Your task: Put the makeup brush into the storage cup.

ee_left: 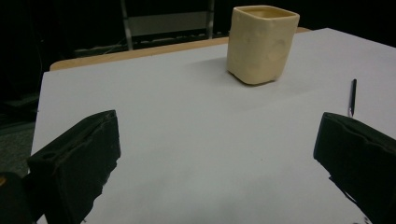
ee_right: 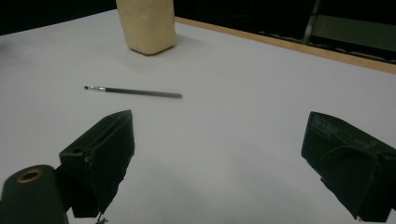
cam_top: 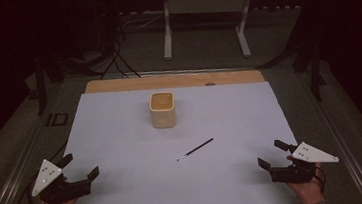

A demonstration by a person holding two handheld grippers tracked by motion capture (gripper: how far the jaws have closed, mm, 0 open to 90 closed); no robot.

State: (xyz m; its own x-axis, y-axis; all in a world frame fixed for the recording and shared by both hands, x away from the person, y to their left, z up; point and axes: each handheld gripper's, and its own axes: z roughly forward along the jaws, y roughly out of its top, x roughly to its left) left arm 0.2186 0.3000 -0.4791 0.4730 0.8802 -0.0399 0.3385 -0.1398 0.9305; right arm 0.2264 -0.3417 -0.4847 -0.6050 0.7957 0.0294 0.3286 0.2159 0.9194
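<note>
Nothing is started yet: a thin brush (cam_top: 195,149) lies loose at frame centre, below an upright cream cup (cam_top: 162,110). The left gripper (cam_top: 77,168) and right gripper (cam_top: 270,154) wait at the bottom corners, jaws apart, empty.

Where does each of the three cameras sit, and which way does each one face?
High view: above the near table edge, looking forward and down at the cup and brush; both hands hold the left gripper and right gripper.
Left gripper view: on that gripper, facing the cup across the sheet; open jaws below.
Right gripper view: likewise, facing the brush; open jaws below.
Shared: all three show cup and brush.
</note>
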